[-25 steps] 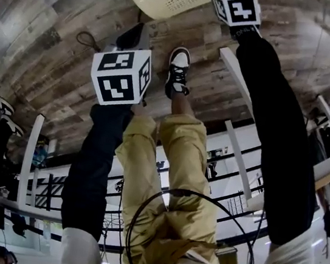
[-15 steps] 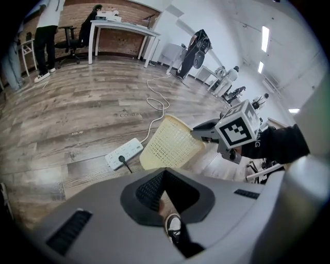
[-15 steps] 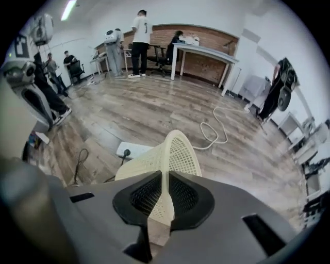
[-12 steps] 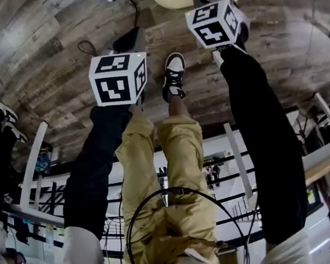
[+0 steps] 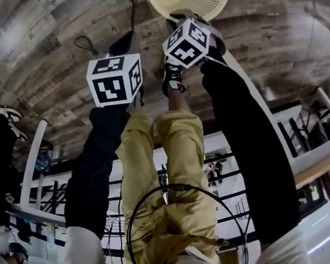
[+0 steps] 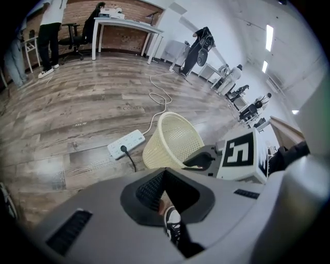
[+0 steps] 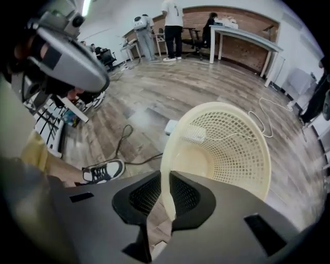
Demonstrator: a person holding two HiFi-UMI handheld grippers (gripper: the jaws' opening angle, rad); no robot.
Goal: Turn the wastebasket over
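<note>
Pinching wastebasket (image 7: 232,154), right tool (image 7: 165,178) grip escapes head view.

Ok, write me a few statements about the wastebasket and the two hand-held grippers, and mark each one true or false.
1. The right hand-held gripper grips the rim of the wastebasket. True; its jaws have just been closing, and the rim sits between them.
2. The wastebasket is full of rubbish. False: its mesh inside looks empty.
3. A white power strip lies on the floor beside the wastebasket. True.
4. The left hand-held gripper also holds the wastebasket. False: nothing is between its jaws, and it is apart from the wastebasket.
5. The floor is carpeted. False: it is wood planking.
</note>
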